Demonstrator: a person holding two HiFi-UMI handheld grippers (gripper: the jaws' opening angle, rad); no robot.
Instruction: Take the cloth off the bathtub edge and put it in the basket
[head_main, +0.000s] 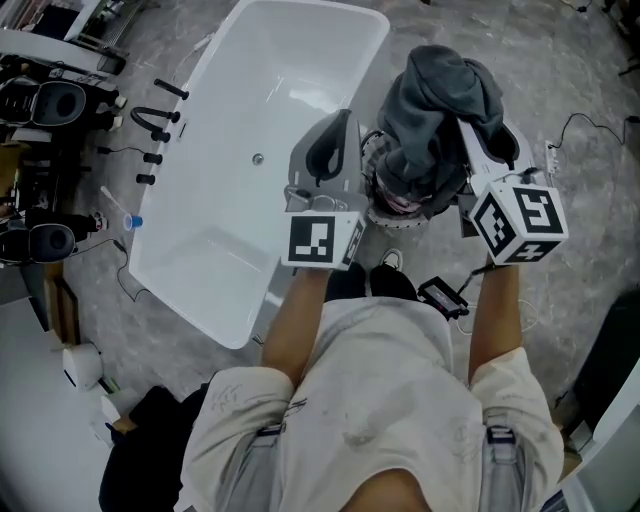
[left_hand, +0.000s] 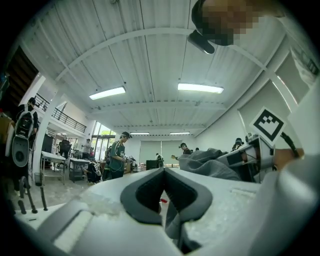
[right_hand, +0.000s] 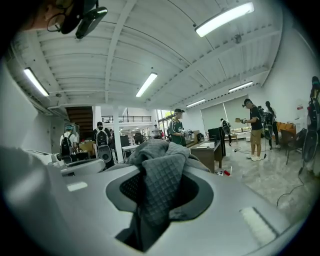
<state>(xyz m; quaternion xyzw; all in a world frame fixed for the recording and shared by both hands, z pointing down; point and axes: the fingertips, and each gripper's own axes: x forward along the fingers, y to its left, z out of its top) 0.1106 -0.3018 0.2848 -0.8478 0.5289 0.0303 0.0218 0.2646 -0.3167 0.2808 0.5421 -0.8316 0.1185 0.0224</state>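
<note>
Right gripper clamped on the grey cloth, which bunches over its jaws at upper centre of head view. Left gripper jaws together, just left of the cloth.

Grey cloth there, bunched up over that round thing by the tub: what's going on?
A person is working with a hand-held gripper in each hand. The right gripper has its fingers clamped on the grey cloth, which is already off the white bathtub and hangs bunched over the basket on the floor beside it. The left gripper is alongside, fingers together and apparently holding nothing. The cloth has not yet been let go into the basket.
</note>
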